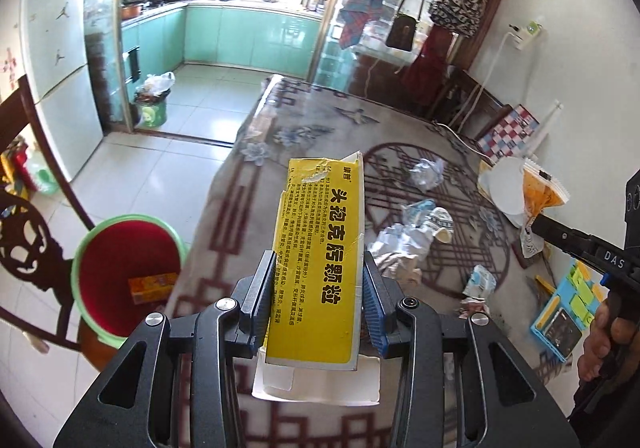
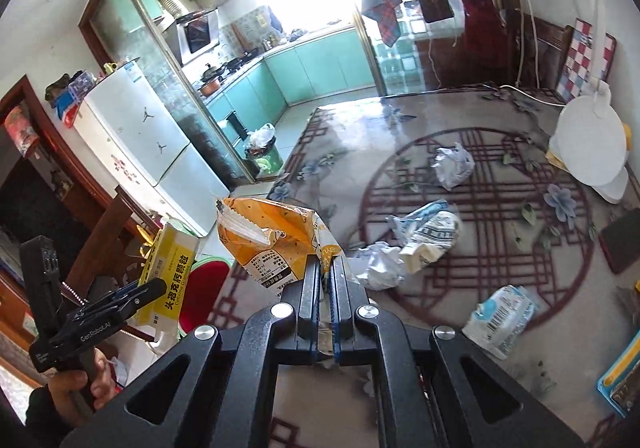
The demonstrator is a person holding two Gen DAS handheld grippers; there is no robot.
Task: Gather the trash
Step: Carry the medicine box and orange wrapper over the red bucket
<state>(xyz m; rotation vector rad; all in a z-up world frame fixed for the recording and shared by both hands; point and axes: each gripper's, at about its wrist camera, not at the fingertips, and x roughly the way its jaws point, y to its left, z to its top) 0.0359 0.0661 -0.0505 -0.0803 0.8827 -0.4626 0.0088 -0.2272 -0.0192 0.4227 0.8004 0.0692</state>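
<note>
A: Starting at our left, what did we see?

B: The red bin with a green rim stood on the floor beside the table, an orange carton lying inside it. Our left gripper pointed forward over the table edge, its jaws pressed against both sides of the yellow medicine box, which stood lengthwise between them, near the bin but not over it.

A: And further right?

B: Crumpled paper, a squashed printed paper cup and a white-blue wrapper lay scattered on the patterned tablecloth. Our right gripper was held level above the table, jaws drawn narrow on the lower edge of the orange snack bag, which hung lifted off the surface. In that view our left hand gripped its handle at the frame's lower left.
</note>
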